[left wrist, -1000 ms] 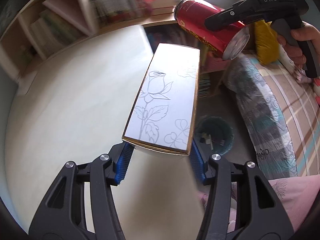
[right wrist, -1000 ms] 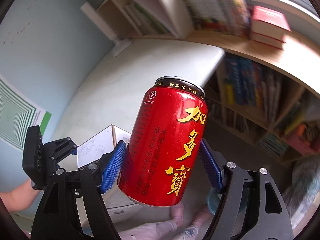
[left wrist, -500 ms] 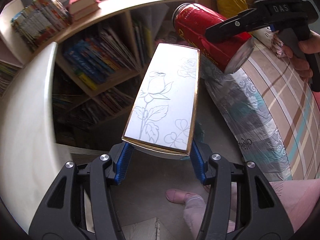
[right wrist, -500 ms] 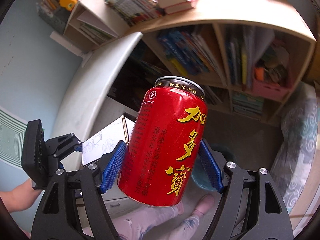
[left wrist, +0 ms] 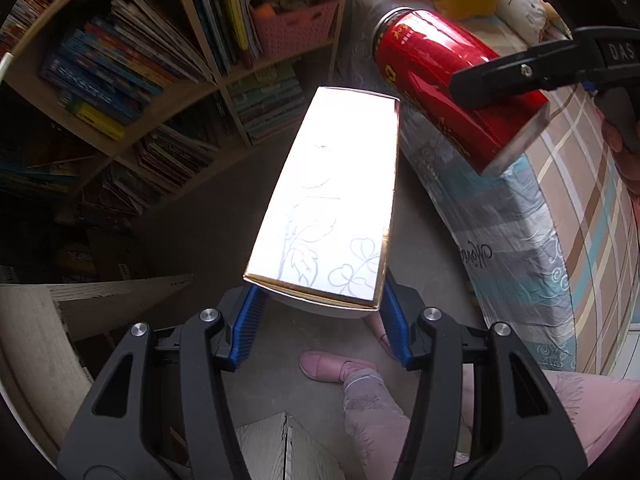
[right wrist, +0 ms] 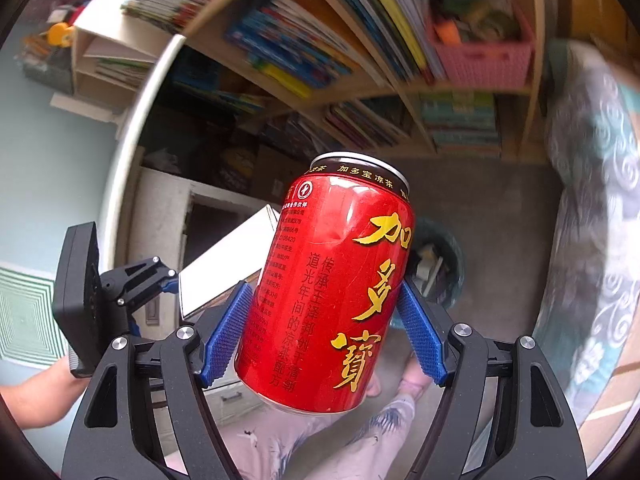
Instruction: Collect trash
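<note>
My left gripper (left wrist: 320, 320) is shut on a long white box (left wrist: 332, 196) with a gold rim and a drawn rose, held in the air above the floor. My right gripper (right wrist: 324, 320) is shut on a red drink can (right wrist: 328, 288) with gold Chinese lettering. The can also shows in the left wrist view (left wrist: 452, 92) at the upper right, beyond the box. The box shows in the right wrist view (right wrist: 224, 260) left of the can. A dark round trash bin (right wrist: 440, 268) with scraps inside stands on the floor, partly hidden behind the can.
A curved wooden bookshelf (left wrist: 160, 80) full of books fills the left and back, with a pink basket (right wrist: 476, 52) on it. A bed with patterned covers (left wrist: 560, 220) runs along the right. The person's slippered foot (left wrist: 332, 364) is on the grey floor below. A white desk edge (right wrist: 132, 128) curves at left.
Both grippers have swung right and downward, away from the desk top. The view now faces the bookshelf, floor and bed. The box and the can stay gripped.
</note>
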Motion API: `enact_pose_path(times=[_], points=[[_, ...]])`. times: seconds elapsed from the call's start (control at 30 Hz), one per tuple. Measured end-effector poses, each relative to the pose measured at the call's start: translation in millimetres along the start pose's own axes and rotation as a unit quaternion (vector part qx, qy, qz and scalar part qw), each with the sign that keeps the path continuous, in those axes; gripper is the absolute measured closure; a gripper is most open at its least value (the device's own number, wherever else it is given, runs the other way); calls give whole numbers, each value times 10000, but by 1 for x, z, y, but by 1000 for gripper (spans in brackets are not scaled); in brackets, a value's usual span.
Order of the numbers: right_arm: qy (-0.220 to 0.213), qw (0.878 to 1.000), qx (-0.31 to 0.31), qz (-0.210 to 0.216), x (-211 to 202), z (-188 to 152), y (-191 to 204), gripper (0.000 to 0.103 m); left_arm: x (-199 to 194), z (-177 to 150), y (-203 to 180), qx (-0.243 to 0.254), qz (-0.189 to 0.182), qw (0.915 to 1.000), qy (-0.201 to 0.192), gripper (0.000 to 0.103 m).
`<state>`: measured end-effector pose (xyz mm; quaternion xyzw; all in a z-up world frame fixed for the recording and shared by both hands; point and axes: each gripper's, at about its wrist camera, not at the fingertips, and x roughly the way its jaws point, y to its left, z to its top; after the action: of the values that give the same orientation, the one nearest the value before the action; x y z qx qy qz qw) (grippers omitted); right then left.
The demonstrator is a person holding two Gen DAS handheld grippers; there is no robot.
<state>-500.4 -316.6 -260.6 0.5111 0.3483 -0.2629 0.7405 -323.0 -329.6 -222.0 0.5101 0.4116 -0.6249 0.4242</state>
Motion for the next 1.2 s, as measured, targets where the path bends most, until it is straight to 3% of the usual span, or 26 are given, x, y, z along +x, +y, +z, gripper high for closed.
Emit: enact_pose_path(times=[0.43,0.73,0.83,0.9,1.2], points=[[171,9971,740,94,80,-20,-62,29,102,-5,19,166,-54,9976,663,53],[232,9943,1025,153,124,-24,-89,28,142,-7,19,286,-81,9961,828,52],[323,9917,1236,156,134,-22,-100,22,153,-5,19,295,-95,9957,869,44],[297,9901,1367,123,137,-21,-107,19,159,-4,19,293,-106,9956,888,26],[233,9885,1486,150,124,-21,-112,18,155,-5,17,136,-74,9963,848,26]])
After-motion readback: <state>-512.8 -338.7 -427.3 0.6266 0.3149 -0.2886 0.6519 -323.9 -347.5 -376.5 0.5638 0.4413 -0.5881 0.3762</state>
